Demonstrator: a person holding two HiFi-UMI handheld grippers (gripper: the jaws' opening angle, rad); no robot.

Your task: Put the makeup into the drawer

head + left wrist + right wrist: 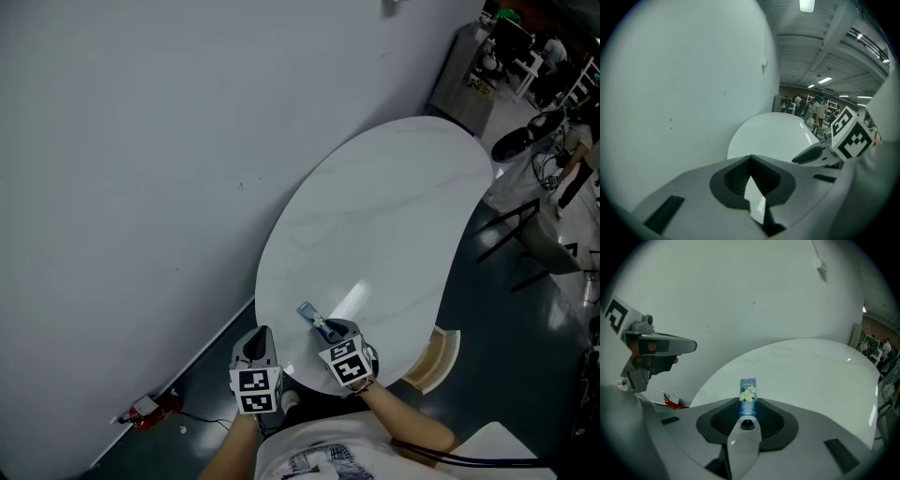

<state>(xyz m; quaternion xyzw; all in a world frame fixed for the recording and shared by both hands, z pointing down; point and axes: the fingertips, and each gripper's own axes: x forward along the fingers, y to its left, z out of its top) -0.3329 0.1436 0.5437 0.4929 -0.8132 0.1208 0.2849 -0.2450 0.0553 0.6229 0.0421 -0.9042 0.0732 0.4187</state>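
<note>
Closest to me, at the near rim of the white oval counter (394, 216), are both tools, side by side. The left hand-held gripper (259, 337) is on the left, over the counter's near-left edge; its jaws are closed tip to tip with nothing between them. The right hand-held gripper (330, 333) is just beside it, over the near part of the counter, and its jaws are clamped on the tube of makeup (748, 394). That tube is blue with a white flower print, gripped at the dark cap end, with its flat crimped end pointing away from me past the jaw tips. As far as I can tell it is off the surface and carried only by the jaws.

Farther out, the counter top is bare and glossy, running away to the right. A grey wall (141, 169) lies along its left side, a small red thing (150, 411) sits on the floor at the near left, and a curved wooden piece (439, 358) shows at the counter's near-right edge.

By my reckoning the pick-up is done: the makeup is in hand. What remains is everything about the drawer, which no view shows, so I must find it, open it if it is shut, and lay the tube inside.
</note>
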